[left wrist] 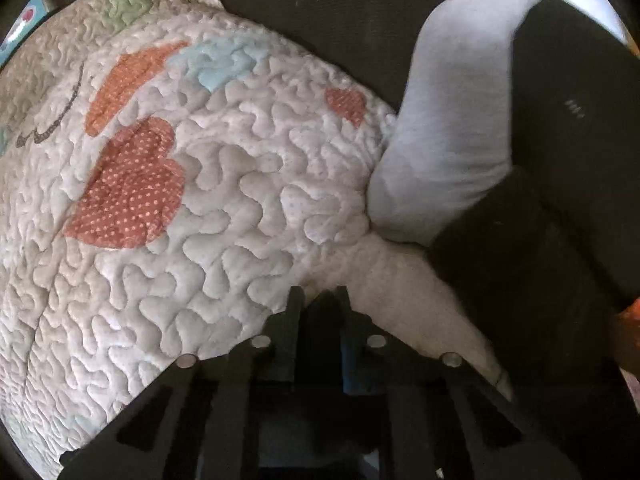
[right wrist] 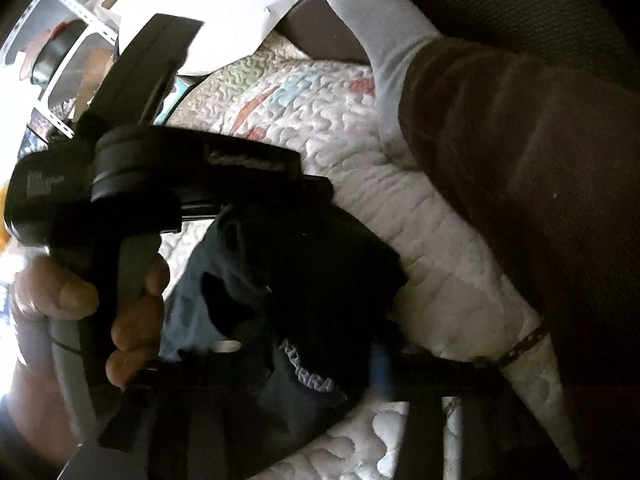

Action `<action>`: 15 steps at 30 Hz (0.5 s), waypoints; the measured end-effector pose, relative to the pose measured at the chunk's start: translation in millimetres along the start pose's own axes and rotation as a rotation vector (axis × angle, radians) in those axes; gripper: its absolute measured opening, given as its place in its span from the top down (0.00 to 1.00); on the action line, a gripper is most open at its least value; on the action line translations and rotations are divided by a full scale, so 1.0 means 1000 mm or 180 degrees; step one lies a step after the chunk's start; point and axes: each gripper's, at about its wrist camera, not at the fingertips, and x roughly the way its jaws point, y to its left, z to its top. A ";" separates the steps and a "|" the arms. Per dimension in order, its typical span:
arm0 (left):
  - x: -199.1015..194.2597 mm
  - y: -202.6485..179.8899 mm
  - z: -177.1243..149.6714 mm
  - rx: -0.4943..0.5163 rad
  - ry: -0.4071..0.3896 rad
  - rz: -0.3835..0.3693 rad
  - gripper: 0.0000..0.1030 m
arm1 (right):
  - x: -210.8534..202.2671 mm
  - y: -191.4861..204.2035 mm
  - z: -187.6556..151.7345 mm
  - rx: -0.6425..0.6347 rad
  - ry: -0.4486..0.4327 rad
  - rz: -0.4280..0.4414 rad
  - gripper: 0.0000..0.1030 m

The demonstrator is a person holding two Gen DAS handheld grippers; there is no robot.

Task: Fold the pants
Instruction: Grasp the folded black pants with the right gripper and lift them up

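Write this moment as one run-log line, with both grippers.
left gripper: shut, tips at heart-patterned quilt | right gripper: dark pants bunched between jaws, grip unclear

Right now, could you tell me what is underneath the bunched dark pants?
The dark pants lie on the white quilted bedspread, which shows all around them. Whatever sits directly beneath the bunched fabric is covered.

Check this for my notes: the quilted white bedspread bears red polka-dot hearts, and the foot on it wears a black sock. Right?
No: the sock is pale grey, not black, per the left wrist view. The quilted white bedspread and its red polka-dot hearts are right.
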 end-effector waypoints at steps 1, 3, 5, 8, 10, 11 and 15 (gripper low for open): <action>-0.006 0.000 -0.003 0.0007 -0.0051 0.0005 0.88 | -0.001 -0.001 0.000 0.0040 0.0021 0.0033 0.69; -0.020 -0.002 -0.007 0.0008 -0.0170 0.0030 0.88 | -0.005 0.002 0.000 0.0011 0.0004 0.0051 0.72; -0.035 0.001 -0.012 -0.0040 -0.0276 0.0023 0.88 | -0.011 0.009 0.000 -0.0053 -0.0027 0.0101 0.74; -0.063 0.011 -0.024 -0.0164 -0.0463 -0.0032 0.88 | -0.023 0.022 -0.004 -0.0206 -0.0087 0.0178 0.76; -0.084 0.019 -0.034 -0.0272 -0.0593 -0.0079 0.88 | -0.034 0.034 -0.007 -0.0348 -0.0129 0.0260 0.76; -0.093 0.025 -0.041 -0.0331 -0.0660 -0.0106 0.88 | -0.038 0.041 -0.009 -0.0406 -0.0141 0.0293 0.76; -0.128 0.050 -0.073 -0.0589 -0.0885 -0.0238 0.89 | -0.054 0.070 -0.020 -0.0777 -0.0181 0.0425 0.77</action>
